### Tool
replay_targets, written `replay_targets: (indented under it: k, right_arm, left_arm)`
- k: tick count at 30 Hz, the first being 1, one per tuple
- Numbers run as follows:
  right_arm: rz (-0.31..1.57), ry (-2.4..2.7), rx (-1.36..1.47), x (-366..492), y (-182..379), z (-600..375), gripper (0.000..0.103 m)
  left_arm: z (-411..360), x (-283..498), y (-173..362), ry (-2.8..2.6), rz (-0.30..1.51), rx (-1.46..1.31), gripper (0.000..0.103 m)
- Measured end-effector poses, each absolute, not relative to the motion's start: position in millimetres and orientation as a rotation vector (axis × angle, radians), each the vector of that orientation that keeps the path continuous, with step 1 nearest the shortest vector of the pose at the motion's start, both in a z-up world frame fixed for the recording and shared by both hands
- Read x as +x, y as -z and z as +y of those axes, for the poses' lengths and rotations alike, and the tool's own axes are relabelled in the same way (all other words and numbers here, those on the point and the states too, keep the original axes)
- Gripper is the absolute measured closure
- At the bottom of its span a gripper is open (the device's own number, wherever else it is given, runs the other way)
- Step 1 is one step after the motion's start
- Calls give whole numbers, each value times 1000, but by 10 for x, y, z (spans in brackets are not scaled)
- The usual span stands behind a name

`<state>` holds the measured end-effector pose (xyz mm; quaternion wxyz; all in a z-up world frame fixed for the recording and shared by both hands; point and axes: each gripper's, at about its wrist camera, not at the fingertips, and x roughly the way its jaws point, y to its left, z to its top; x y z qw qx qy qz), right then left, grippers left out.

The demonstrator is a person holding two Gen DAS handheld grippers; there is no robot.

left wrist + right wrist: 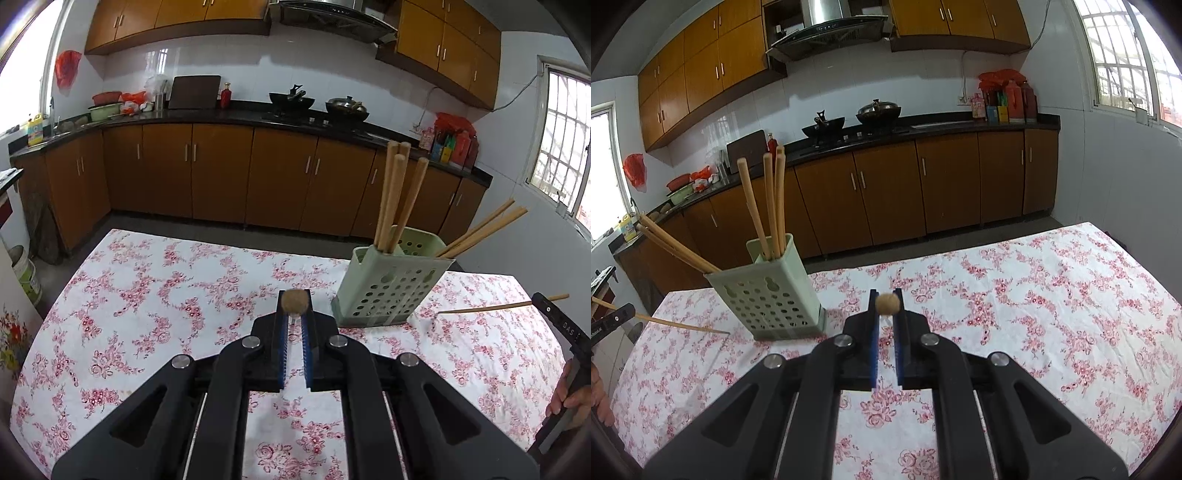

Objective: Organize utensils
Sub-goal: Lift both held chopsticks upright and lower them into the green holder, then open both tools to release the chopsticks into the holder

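Left wrist view: a counter (147, 295) covered with a white cloth printed with pink flowers fills the lower half. Behind it is a kitchen with brown cabinets (221, 173) and white tiled walls. The cloth is bare to the left and centre, up to its far and left edges.

The left gripper (294, 295) has its fingers clenched on a left chopstick (294, 302). The chopstick is seen end-on as a round brown tip, so its long axis runs away from the camera.

A pale green perforated holder (391, 288) stands right of centre, near the counter's far edge. Four upright chopsticks (395, 192) stand in its rear compartment. The leaning chopsticks (480, 229) tilt out to the right.

At the right edge, the right gripper (557, 321) grasps a right chopstick (487, 307). It lies nearly level, with its thin tip pointing left at the cloth beside the holder.

Right wrist view: the flowered cloth (1034, 295) stretches bare to the right and far edges. The right gripper (886, 295) pinches its chopstick (887, 303), seen end-on.

The holder (768, 295) stands to the left. Beside it, the left gripper (609, 323) holds its chopstick (679, 325), with the tip slanting down to the right onto the cloth.
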<state>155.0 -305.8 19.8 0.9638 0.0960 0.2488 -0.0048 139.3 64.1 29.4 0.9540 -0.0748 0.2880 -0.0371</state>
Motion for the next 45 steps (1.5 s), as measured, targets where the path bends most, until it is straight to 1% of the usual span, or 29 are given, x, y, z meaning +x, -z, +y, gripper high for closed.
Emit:
replay_targets:
  k: [4,11,16,23,28,30,38,45]
  right_arm:
    - [469,-10,187,1511,-375,-3053,95]
    - [402,-109,204,1376,-887,-2992,95]
    - [319,-187,217,1257,-1266,-2918,95]
    - [216,-233,226,1287,-1615,-2747,95]
    - [171,-233,229,1469,-1698,-2605,95]
    - [160,-232,221,1560,-1714,-2541,95]
    - [212,-206,205,2019,-1474,-2368,95]
    - [261,-202,208,2227,-1248,-2312,95]
  left_arm:
    - [561,1333,-449,114,553,-138,96]
    - [366,1197,-817,208,500,-95,96]
    - [233,1111,-1052,273,477,-78,96]
    - [81,1142,-1401,298,411,-68,96]
    - [-57,1295,-1633,271,332,-44,96]
    - [-101,1392,-1650,260,330,-32,96]
    - [-135,1755,-1359,246,445,-55,96]
    - [-217,1889,-1155,239,483,-25,96]
